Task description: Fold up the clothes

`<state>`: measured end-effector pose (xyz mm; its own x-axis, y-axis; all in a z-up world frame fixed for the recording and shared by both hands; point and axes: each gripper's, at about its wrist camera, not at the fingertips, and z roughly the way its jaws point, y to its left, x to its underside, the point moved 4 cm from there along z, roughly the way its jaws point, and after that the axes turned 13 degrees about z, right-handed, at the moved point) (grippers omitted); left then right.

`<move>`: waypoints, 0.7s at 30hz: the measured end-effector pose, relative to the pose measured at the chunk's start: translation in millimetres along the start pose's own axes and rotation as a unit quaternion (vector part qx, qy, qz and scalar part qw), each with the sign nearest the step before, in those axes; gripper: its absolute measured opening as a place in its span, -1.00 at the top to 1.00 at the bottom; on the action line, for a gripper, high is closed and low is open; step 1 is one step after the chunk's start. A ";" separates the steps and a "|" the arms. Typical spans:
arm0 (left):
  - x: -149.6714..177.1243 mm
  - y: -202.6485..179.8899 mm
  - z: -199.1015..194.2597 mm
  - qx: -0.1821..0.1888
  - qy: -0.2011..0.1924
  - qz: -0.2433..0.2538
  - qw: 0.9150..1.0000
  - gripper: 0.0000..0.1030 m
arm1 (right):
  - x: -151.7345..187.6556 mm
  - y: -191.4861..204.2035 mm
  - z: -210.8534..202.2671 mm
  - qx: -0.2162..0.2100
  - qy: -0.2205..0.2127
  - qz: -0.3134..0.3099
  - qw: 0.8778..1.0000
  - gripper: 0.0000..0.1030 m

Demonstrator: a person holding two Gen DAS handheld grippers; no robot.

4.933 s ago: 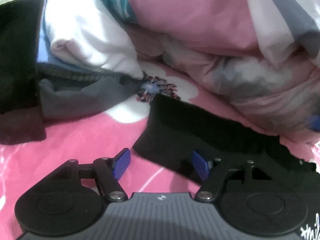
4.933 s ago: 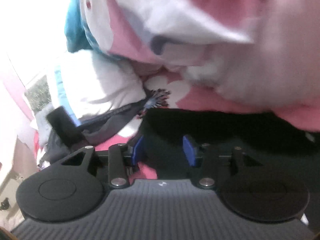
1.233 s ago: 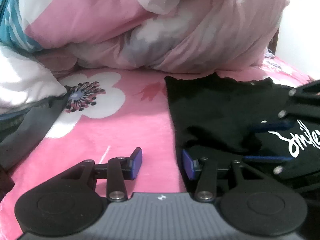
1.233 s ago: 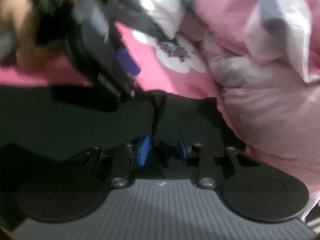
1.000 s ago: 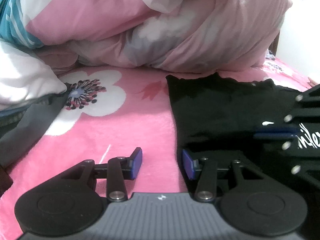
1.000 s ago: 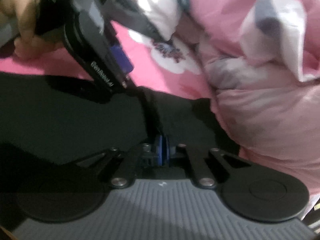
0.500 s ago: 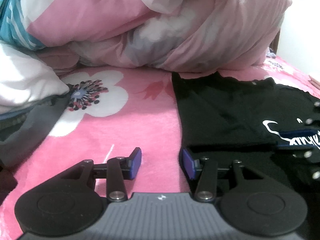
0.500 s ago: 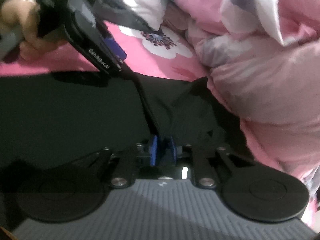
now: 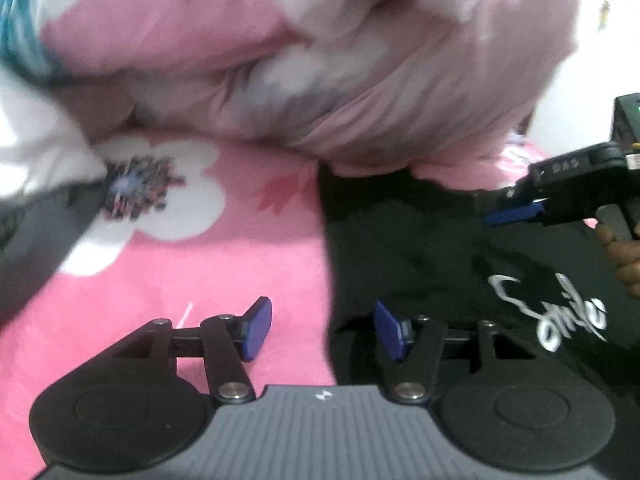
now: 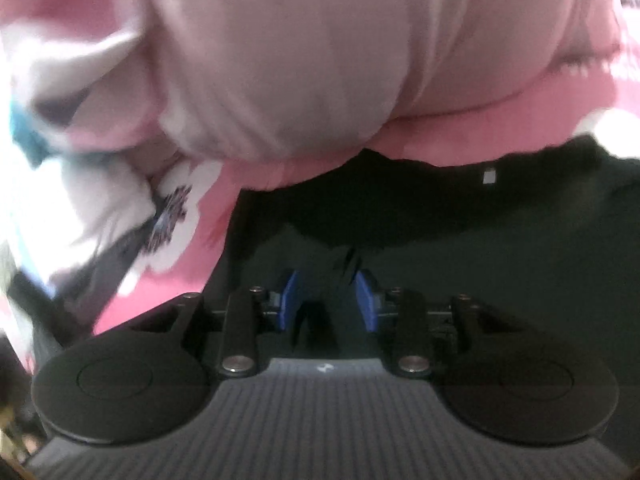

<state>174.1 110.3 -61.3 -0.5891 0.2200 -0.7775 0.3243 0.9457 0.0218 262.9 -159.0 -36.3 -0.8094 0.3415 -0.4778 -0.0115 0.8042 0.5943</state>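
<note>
Fabric of one black shirt (image 9: 420,248) lay flat on the pink bedspread (image 9: 200,280), just below the heaped quilt (image 9: 320,60), spread so its edges could be folded. Two grippers were in play. The left gripper (image 9: 323,326), jaws apart and just widened, straddled the shirt's left edge without pinching it. The right gripper (image 10: 327,300), jaws just parted, had a small ridge of shirt between them, unpressed.
</note>
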 end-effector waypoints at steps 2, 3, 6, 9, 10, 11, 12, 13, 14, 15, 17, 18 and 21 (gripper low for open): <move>1.8 1.9 5.6 -0.006 0.005 -0.004 1.000 -0.13 | -7.2 -5.4 14.2 0.007 0.008 0.023 1.000 0.39; 1.5 0.7 4.8 -0.010 0.004 0.001 1.000 -0.13 | -8.8 -7.6 20.1 0.014 0.009 0.031 0.999 0.39; 4.3 -4.5 3.3 -0.023 0.001 0.022 0.999 -0.13 | -11.4 -10.8 33.2 0.024 0.013 0.039 0.999 0.49; 4.7 -5.1 3.2 -0.027 0.000 0.027 0.999 -0.13 | -11.1 -12.2 36.6 0.024 0.008 0.039 0.999 0.98; 4.5 -4.2 3.3 -0.026 0.000 0.026 0.999 -0.13 | -12.4 -13.6 34.2 0.021 0.000 0.043 0.999 0.99; 4.6 -3.7 3.0 -0.025 0.000 0.025 0.999 -0.13 | -13.5 -14.9 31.4 0.018 -0.009 0.046 0.999 0.99; 4.7 -3.4 2.9 -0.025 0.001 0.025 0.999 -0.13 | -14.1 -15.9 27.8 0.016 -0.020 0.049 0.998 0.99; 4.6 -3.7 3.0 -0.025 0.001 0.026 0.999 -0.13 | -14.0 -18.0 25.5 0.014 -0.030 0.052 0.998 1.00; 4.6 -4.0 3.2 -0.026 0.001 0.027 0.999 -0.13 | -14.1 -21.7 26.9 0.019 -0.032 0.055 0.998 1.00; 4.6 -4.3 3.2 -0.026 0.001 0.027 0.999 -0.13 | -14.3 -25.4 28.4 0.023 -0.035 0.057 0.997 1.00; 4.7 -4.1 3.2 -0.025 0.001 0.026 0.999 -0.13 | -13.1 -31.9 31.4 0.036 -0.039 0.061 0.997 1.00; 4.9 -4.2 2.7 -0.025 0.001 0.026 0.999 -0.13 | -12.6 -31.7 28.3 0.037 -0.044 0.060 0.997 0.99; 5.2 -3.6 2.8 -0.023 0.000 0.024 0.999 -0.13 | -10.8 -30.8 18.9 0.039 -0.056 0.059 0.996 0.91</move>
<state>172.0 107.3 -67.2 -0.5744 0.2653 -0.7744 0.3174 0.9442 0.0880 283.1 -178.3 -61.7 -0.7313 0.4841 -0.4804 0.1280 0.7892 0.6006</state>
